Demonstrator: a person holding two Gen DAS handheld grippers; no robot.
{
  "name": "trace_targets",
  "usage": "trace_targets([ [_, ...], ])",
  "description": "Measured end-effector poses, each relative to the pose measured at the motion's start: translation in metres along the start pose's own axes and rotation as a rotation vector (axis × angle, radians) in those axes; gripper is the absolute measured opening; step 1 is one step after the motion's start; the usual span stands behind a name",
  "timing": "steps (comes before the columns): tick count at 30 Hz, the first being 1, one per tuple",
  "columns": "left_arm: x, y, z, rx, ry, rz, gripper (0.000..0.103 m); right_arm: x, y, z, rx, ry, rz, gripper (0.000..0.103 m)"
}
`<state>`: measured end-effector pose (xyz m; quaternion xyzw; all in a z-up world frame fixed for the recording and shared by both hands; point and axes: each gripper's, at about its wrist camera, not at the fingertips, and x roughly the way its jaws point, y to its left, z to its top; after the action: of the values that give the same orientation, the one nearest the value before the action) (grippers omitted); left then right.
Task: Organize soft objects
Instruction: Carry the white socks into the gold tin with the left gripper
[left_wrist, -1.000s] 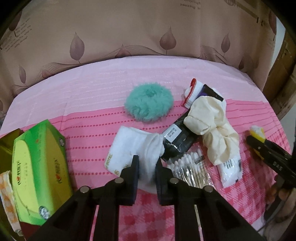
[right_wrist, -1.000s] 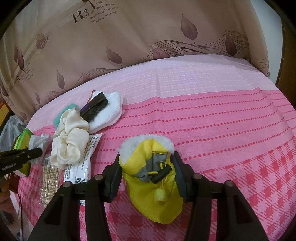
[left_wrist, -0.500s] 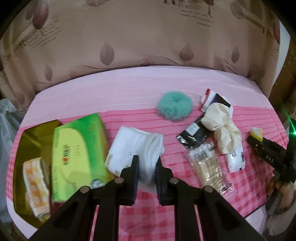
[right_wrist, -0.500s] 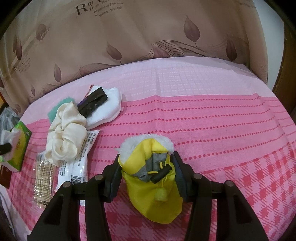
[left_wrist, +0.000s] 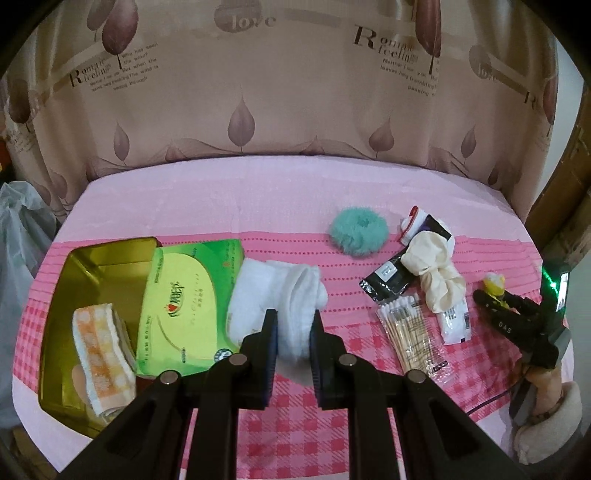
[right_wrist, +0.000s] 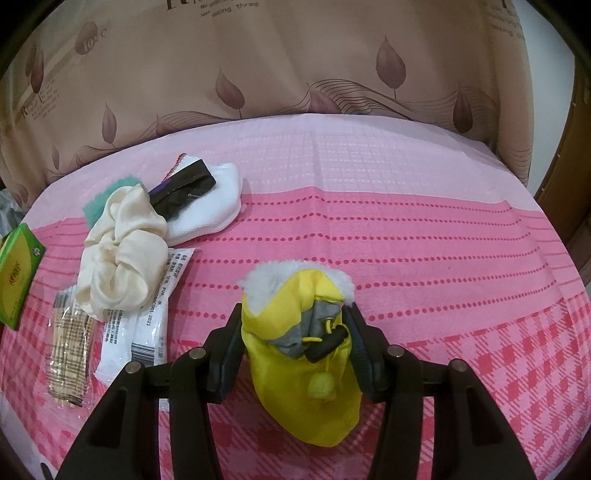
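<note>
My left claw (left_wrist: 291, 334) is clamped on the folded white fluffy towel (left_wrist: 275, 291), lifted at six o'clock beside the green tissue box (left_wrist: 186, 301) with the golden metal tin (left_wrist: 101, 258) at nine o'clock, while my right claw (right_wrist: 293, 345) pinches the small yellow hooded pet jacket (right_wrist: 306, 354) above the pink checkered tablecloth (right_wrist: 424, 258).

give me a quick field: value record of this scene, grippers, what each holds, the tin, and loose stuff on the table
left gripper: shut on white towel
right gripper: shut on yellow pouch
tin: open, gold, holds an orange checked cloth
tissue box: green, leaning on the tin's right edge
loose items: teal puff, cream scrunchie, cotton swabs, black sachet
table: pink cloth
</note>
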<state>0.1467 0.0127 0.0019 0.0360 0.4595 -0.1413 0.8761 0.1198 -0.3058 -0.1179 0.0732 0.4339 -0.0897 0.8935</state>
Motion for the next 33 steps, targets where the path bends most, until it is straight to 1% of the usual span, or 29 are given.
trace_targets([
  [6,-0.016,0.009,0.003,-0.005,-0.034,0.02,0.016,0.0,0.001,0.0,-0.005,0.002,-0.006,0.049],
  [16,-0.026,0.048,0.007,-0.049,-0.051,0.117,0.016,0.001,0.0,0.001,-0.005,0.003,-0.007,0.049],
  [23,-0.017,0.085,0.004,-0.089,-0.034,0.203,0.016,0.0,0.001,0.0,-0.006,0.003,-0.007,0.049],
  [29,-0.003,0.119,-0.002,-0.14,-0.002,0.256,0.016,0.0,0.001,0.0,-0.008,0.004,-0.008,0.049],
  [33,0.01,0.139,-0.006,-0.169,0.021,0.278,0.016,-0.001,0.0,0.0,-0.011,0.005,-0.012,0.049],
])
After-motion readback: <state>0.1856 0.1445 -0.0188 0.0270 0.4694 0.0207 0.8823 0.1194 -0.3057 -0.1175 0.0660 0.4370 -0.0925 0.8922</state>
